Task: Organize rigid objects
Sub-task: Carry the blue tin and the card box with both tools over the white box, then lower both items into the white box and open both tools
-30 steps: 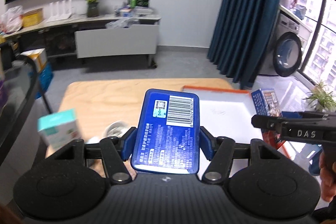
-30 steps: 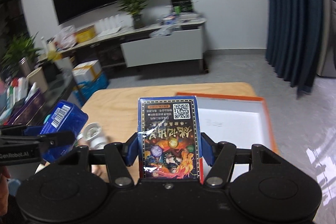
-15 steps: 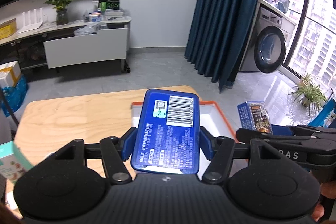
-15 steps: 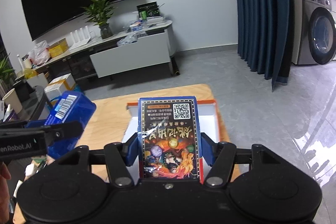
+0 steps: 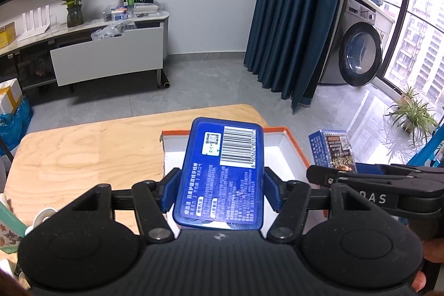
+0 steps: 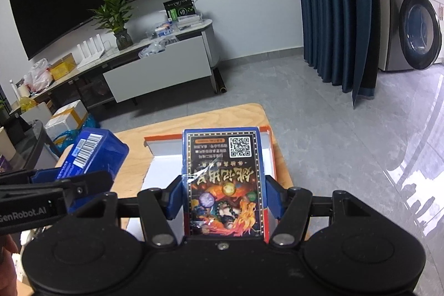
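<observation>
A light wooden counter (image 5: 83,146) carries a shallow orange-rimmed white tray (image 5: 291,142) at its right end. Above the tray, the left gripper (image 5: 219,193) clamps a blue barcode-labelled tin (image 5: 222,174). Just right of it, the right gripper (image 6: 222,201) grasps a shrink-wrapped card box (image 6: 224,185).

Blue barcode box (image 5: 219,176): raised, tilted, above the near-left part of the orange-rimmed tray (image 5: 294,146). Card box (image 6: 224,185) with QR code: raised above the same tray's near-right part.
</observation>
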`<state>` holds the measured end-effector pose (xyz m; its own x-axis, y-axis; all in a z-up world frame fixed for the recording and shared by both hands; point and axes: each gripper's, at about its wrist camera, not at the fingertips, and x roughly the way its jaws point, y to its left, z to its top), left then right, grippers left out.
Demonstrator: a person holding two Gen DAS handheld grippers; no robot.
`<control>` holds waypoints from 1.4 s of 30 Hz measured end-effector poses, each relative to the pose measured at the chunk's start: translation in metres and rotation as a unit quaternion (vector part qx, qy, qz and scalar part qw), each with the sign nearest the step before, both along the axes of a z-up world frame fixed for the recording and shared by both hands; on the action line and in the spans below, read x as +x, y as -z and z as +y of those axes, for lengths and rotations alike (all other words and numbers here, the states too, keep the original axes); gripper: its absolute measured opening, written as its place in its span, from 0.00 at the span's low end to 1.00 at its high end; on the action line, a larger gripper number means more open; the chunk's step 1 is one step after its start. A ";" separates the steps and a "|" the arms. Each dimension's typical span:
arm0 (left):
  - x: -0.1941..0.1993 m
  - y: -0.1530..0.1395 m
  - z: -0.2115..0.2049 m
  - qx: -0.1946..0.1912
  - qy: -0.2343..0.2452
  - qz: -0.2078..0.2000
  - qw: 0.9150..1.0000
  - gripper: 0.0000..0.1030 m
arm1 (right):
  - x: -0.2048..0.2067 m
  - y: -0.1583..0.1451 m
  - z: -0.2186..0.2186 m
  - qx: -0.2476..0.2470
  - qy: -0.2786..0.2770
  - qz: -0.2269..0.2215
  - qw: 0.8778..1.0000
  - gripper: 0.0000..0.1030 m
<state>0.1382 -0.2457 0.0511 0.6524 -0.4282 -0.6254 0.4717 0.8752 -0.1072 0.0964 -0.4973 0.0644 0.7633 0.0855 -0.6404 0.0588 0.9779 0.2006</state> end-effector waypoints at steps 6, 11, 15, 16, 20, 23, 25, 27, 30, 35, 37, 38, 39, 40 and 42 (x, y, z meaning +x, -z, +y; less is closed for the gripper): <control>0.010 0.007 -0.006 0.005 -0.004 0.007 1.000 0.61 | 0.018 0.014 0.003 -0.002 0.002 0.019 1.000 0.69; 0.019 0.015 -0.009 0.007 -0.009 0.015 1.000 0.61 | 0.032 0.022 0.004 -0.003 0.006 0.032 0.999 0.69; 0.025 0.020 -0.011 0.008 -0.011 0.022 1.000 0.61 | 0.041 0.028 0.006 -0.005 0.009 0.039 0.999 0.69; 0.026 0.020 -0.012 0.009 -0.011 0.023 1.000 0.61 | 0.043 0.029 0.007 -0.005 0.009 0.041 0.999 0.69; 0.033 0.025 -0.014 0.008 -0.017 0.029 0.999 0.61 | 0.053 0.033 0.011 -0.014 0.011 0.049 0.999 0.69; 0.038 0.030 -0.016 0.010 -0.021 0.035 0.999 0.61 | 0.060 0.035 0.010 -0.014 0.008 0.051 0.999 0.69; 0.039 0.032 -0.016 0.013 -0.020 0.035 0.999 0.61 | 0.063 0.038 0.011 -0.018 0.008 0.052 0.998 0.69; 0.039 0.033 -0.016 0.016 -0.020 0.033 0.999 0.61 | 0.065 0.041 0.011 -0.020 0.009 0.054 0.998 0.69; 0.042 0.035 -0.014 0.015 -0.022 0.037 0.999 0.61 | 0.069 0.043 0.013 -0.019 0.010 0.057 0.998 0.69; 0.048 0.036 -0.013 0.012 -0.026 0.045 0.999 0.61 | 0.072 0.045 0.015 -0.021 0.009 0.059 0.998 0.69; 0.049 0.037 -0.011 0.013 -0.026 0.045 0.999 0.61 | 0.074 0.046 0.016 -0.023 0.010 0.061 0.998 0.69; 0.049 0.037 -0.011 0.012 -0.027 0.045 0.999 0.61 | 0.074 0.047 0.016 -0.023 0.011 0.062 0.998 0.69; 0.050 0.038 -0.011 0.012 -0.028 0.045 0.999 0.61 | 0.075 0.048 0.016 -0.021 0.011 0.063 0.998 0.70; 0.051 0.039 -0.011 0.012 -0.029 0.046 0.998 0.61 | 0.076 0.048 0.016 -0.021 0.010 0.063 0.998 0.70; 0.053 0.042 -0.013 0.012 -0.030 0.051 0.998 0.61 | 0.077 0.050 0.015 -0.023 0.012 0.065 0.998 0.70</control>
